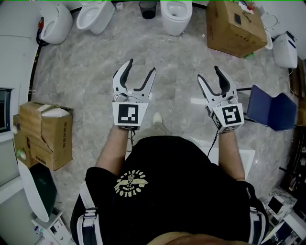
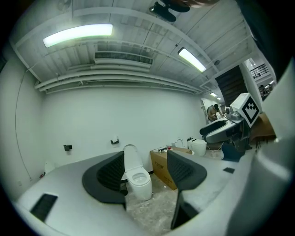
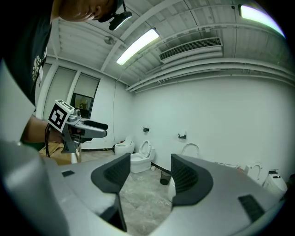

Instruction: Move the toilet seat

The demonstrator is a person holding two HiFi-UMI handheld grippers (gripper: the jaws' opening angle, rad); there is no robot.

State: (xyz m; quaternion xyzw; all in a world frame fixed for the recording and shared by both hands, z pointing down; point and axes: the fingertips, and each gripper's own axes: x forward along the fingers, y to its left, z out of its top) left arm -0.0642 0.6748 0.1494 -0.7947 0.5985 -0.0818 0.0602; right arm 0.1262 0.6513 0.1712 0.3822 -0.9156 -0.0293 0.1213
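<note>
A white toilet stands against the far wall, straight ahead of me. In the left gripper view this toilet shows between the jaws with its seat and lid raised upright. My left gripper is open and holds nothing, well short of the toilet. My right gripper is also open and empty, held level with the left one. Through the right jaws I see two more toilets along the wall, one with its seat up.
Two further toilets stand at the far left, and a black bin stands between them and the middle toilet. A large cardboard box sits at the far right. A blue chair is on my right, an open box on my left.
</note>
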